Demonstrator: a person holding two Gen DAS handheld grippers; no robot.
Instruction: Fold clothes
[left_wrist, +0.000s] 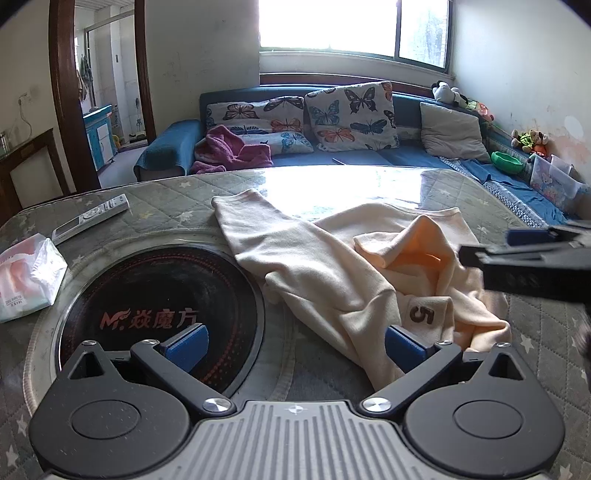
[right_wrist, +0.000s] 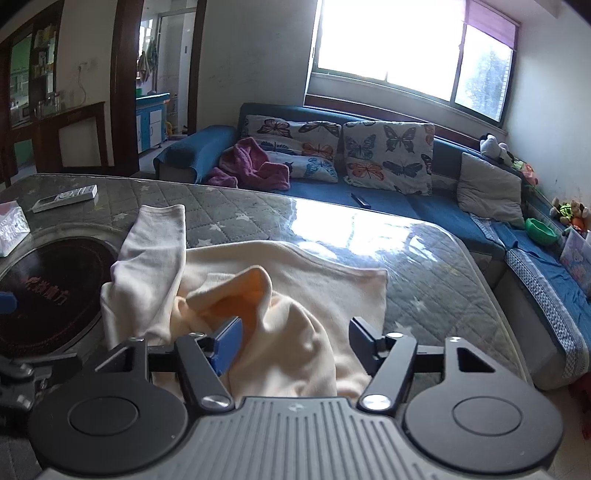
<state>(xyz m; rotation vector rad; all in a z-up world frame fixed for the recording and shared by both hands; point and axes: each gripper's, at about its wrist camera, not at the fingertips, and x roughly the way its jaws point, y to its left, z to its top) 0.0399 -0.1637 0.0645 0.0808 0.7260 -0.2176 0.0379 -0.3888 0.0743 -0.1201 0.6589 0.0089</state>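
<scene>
Between the right fingers: cloth. The right gripper (right_wrist: 293, 345) is about half open, low in its own frame, with a hump of the shirt (right_wrist: 295, 288) bulging up between the blue pad (right_wrist: 229, 341) and the dark finger on the other side. The pads do not look tight on it yet, so nothing is held.
Between the left fingers: the left gripper (left_wrist: 295, 345) is wide open, at the bottom of its frame. One shirt edge lies by its right pad (left_wrist: 404, 349). It holds nothing.
Shirt: cream, with a brown 5 (left_wrist: 421, 314). It lies crumpled on the table (left_wrist: 166, 192), in the middle of the left frame, one sleeve (left_wrist: 251, 221) reaching to the upper left, partly over the black round plate (left_wrist: 147, 295).
What could go wrong: the right fingers may pinch only the top of the hump, so the cloth slips out. They may also grab many layers, and then the shirt lifts in a lump and folds badly. The table top looks shiny, so a pull may slide the whole shirt.
Near things: the remote (left_wrist: 92, 218) and tissue pack (left_wrist: 26, 269) sit at the left, well apart from the shirt.
Hand pose: both grippers point forward and tilt down at the table. The right one shows at the right edge of the left frame.
</scene>
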